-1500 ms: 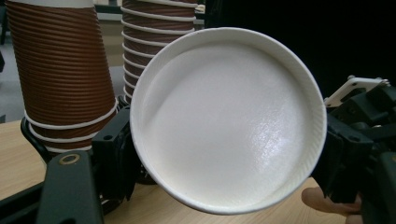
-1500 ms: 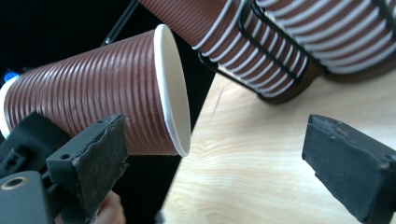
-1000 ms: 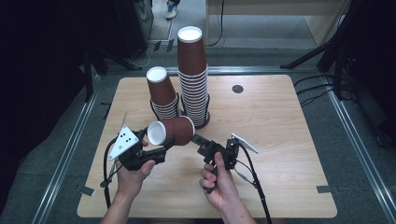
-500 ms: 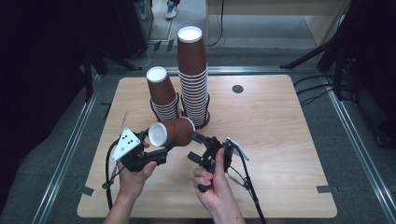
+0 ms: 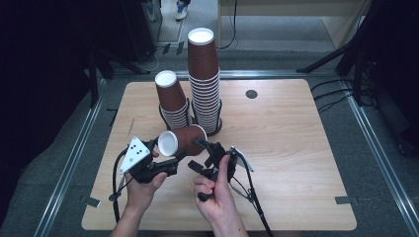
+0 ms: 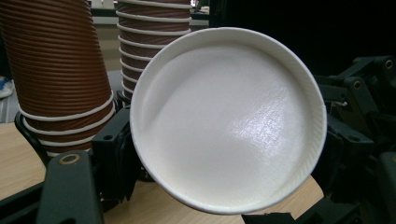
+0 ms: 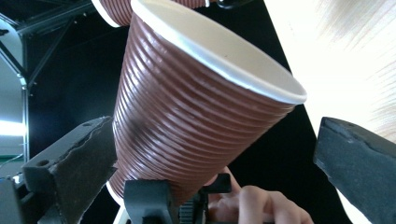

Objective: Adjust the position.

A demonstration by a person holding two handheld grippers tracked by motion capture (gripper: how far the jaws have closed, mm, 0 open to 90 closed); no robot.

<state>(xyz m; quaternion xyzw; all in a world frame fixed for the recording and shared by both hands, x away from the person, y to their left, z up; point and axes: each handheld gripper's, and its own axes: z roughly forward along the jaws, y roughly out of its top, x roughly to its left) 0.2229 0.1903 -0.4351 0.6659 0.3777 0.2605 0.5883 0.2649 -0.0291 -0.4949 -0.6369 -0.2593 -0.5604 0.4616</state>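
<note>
Fingers [image 7: 65, 168] flanking cup [image 7: 187, 107] rim

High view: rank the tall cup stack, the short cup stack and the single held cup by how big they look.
1. Tall cup stack, clearly the largest.
2. Short cup stack, leaning beside it.
3. Single held cup, lying sideways in the left tool, the smallest. It sits nearer the camera, yet looks smaller than either stack.
</note>
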